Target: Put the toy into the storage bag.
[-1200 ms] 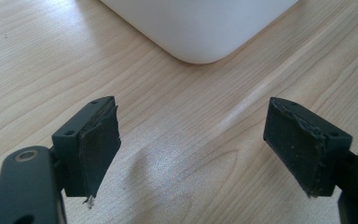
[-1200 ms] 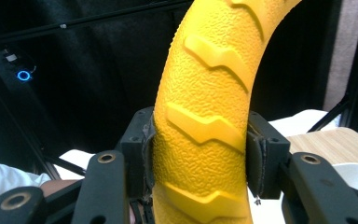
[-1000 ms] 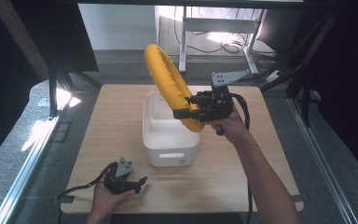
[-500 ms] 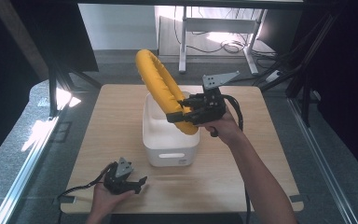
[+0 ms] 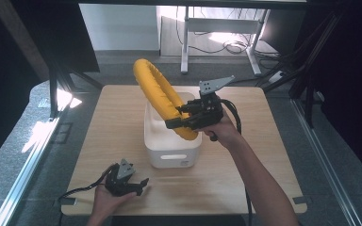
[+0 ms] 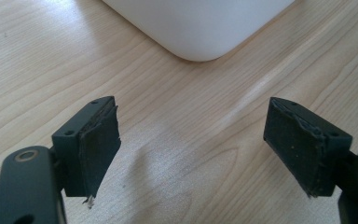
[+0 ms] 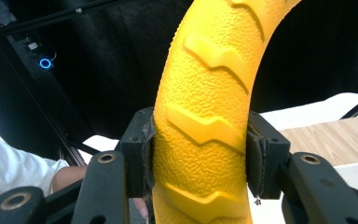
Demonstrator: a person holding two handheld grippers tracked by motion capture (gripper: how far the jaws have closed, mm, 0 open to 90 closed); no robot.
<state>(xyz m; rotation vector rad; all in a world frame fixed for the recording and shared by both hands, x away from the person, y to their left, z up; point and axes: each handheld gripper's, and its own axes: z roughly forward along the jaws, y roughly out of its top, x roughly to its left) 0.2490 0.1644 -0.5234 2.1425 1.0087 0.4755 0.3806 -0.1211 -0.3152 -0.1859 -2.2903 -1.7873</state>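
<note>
While clamped, tyre (image 5: 160, 96) overhangs tub (image 5: 169, 146).

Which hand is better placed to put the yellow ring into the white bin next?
Right, most likely. The right gripper is shut on the yellow ring directly above the white bin. The left gripper rests open on the table in front of the bin, holding nothing.

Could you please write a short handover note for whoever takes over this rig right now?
Right gripper: jaws shut on the yellow tyre ring, held tilted above the white bin.
Left gripper: jaws open, nothing between them, resting low on the wooden table in front of the bin.
Done: ring gripped and lifted.
Left: probably lower the ring into the bin and release.
</note>
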